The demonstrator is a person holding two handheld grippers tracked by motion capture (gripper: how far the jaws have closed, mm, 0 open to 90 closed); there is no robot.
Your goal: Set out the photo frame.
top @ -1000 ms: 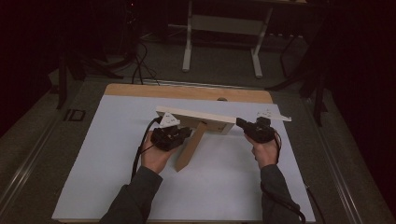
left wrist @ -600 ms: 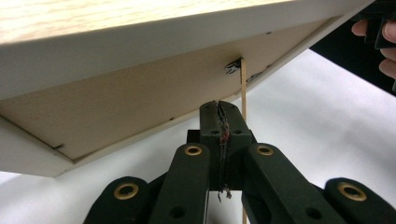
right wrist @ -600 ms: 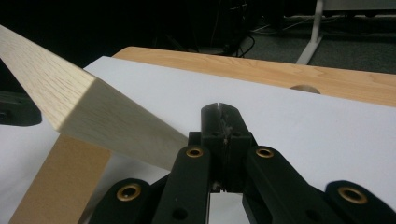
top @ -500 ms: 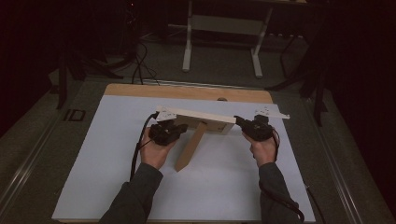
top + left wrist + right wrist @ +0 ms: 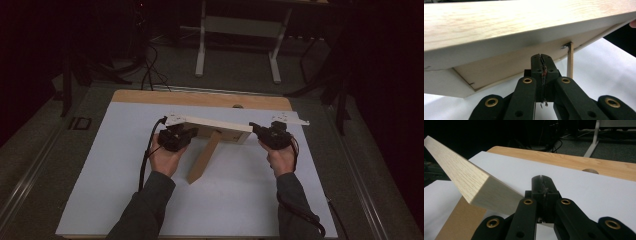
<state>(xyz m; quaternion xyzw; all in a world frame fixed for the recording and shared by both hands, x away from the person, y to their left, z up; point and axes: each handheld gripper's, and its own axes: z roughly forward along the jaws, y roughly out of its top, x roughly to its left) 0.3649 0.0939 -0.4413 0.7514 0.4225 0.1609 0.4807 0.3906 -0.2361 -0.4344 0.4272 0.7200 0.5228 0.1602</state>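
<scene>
A light wooden picture frame [image 5: 215,125] stands tilted on the white table sheet, propped by its brown back leg [image 5: 204,159]. In the high view my left gripper [image 5: 192,133] is at the frame's left part, reaching under it. In the left gripper view its jaws [image 5: 541,57] are shut, with their tips under the frame's brown backing [image 5: 506,67], beside the thin leg edge [image 5: 570,60]. My right gripper [image 5: 253,127] sits at the frame's right end. Its jaws [image 5: 541,178] are shut with nothing between them, just right of the frame's end face [image 5: 491,197].
A white sheet [image 5: 115,180] covers most of the table. A bare wooden strip [image 5: 150,97] with a round hole [image 5: 238,106] runs along the far edge. Beyond it stand white desk legs [image 5: 201,50] and floor cables [image 5: 150,70]. Each gripper trails a black cable.
The frame has shifted slightly right and tilted, with its left end a little higher. Both hands moved a bit with it. The jaws stay shut.
</scene>
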